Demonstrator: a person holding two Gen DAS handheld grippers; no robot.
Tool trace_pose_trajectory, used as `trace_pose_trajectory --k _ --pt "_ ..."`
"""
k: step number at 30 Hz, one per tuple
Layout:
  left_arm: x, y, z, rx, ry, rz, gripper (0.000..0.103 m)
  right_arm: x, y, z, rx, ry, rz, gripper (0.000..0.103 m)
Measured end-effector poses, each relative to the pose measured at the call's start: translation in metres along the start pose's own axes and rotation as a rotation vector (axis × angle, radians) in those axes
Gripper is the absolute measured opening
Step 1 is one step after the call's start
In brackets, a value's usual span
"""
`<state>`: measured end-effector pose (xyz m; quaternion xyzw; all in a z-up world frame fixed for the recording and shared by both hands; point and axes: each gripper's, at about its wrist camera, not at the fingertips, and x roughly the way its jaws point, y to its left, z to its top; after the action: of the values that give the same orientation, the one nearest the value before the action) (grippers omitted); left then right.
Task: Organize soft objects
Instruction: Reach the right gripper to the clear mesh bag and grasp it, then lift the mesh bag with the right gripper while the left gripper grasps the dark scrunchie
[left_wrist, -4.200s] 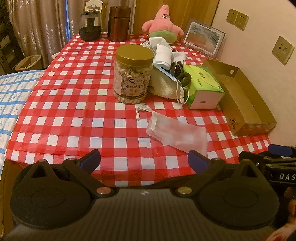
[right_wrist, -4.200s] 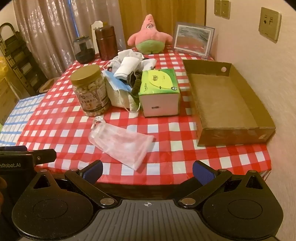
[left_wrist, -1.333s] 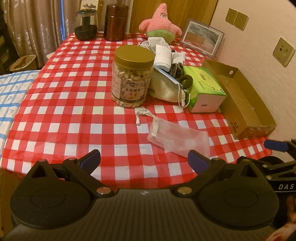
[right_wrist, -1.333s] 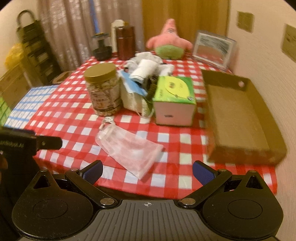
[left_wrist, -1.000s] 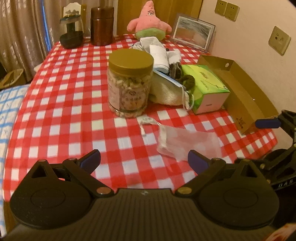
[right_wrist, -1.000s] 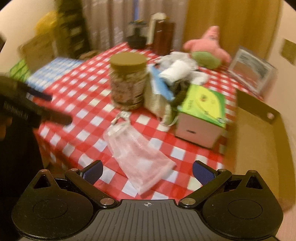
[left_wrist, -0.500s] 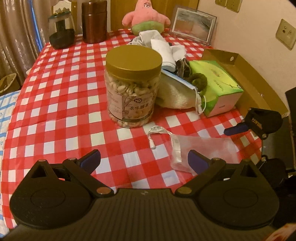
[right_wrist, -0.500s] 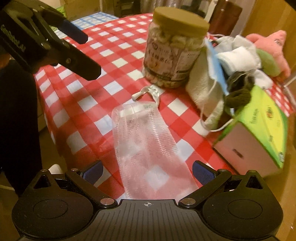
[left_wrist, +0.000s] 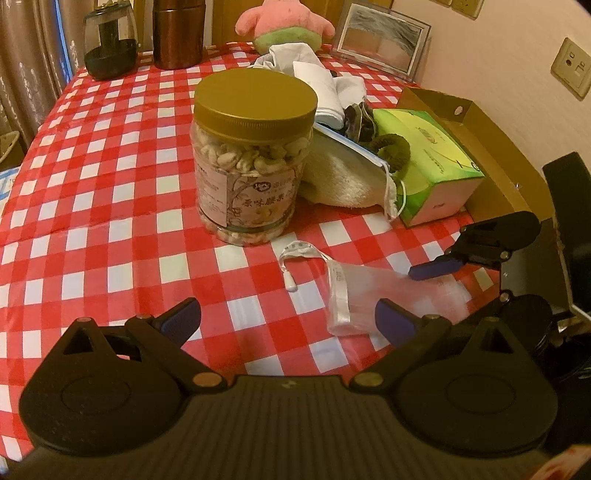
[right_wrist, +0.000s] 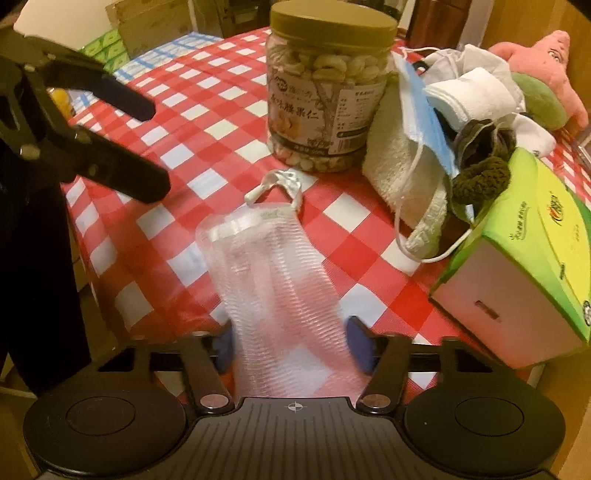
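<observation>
Mesh pouch (right_wrist: 273, 266) flat on checked tablecloth (left_wrist: 110, 155), near front edge.
I've got R gripper (right_wrist: 291, 341) w/ fingers either side of pouch's near end, part-closed, contact not confirmable; cannot tell if gripped. L gripper (left_wrist: 288, 323) spread wide, empty, hovering over cloth just left of pouch. Nut jar (left_wrist: 255, 155) behind pouch; towel (right_wrist: 402, 184), face mask (right_wrist: 421, 110), tissue box (right_wrist: 532, 258) to its right.
</observation>
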<state>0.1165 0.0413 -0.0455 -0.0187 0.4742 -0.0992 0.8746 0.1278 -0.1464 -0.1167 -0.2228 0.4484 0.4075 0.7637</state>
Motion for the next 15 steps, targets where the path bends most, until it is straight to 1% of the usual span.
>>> trace_pose_trajectory --k 1,3,4,5,6,8,12,15 --pt "0.000 0.000 0.000 -0.002 0.001 -0.002 0.100 -0.001 0.000 0.000 0.004 -0.001 -0.003 0.044" --pt "0.000 0.000 -0.001 -0.008 0.002 -0.005 0.100 -0.003 0.000 0.000 0.008 0.000 -0.011 0.024" --pt "-0.001 0.000 -0.001 -0.011 0.002 -0.005 0.100 -0.004 0.000 -0.001 0.010 0.002 -0.012 0.020" --pt "-0.002 0.000 -0.001 -0.014 0.001 -0.005 0.100 -0.006 0.001 -0.002 0.016 0.003 -0.013 0.011" --pt "-0.004 0.000 -0.002 -0.016 -0.002 -0.006 0.100 -0.007 0.001 -0.002 0.023 0.002 -0.018 0.007" --pt "-0.007 -0.001 -0.002 -0.018 -0.007 -0.007 0.100 -0.012 0.003 -0.003 0.041 -0.008 -0.027 0.004" --pt "-0.014 -0.002 -0.002 -0.034 -0.021 -0.018 0.100 -0.032 0.004 -0.006 0.103 -0.051 -0.046 0.003" --pt "-0.019 -0.004 -0.002 -0.057 -0.032 -0.031 0.100 -0.056 0.000 -0.010 0.186 -0.104 -0.080 0.003"
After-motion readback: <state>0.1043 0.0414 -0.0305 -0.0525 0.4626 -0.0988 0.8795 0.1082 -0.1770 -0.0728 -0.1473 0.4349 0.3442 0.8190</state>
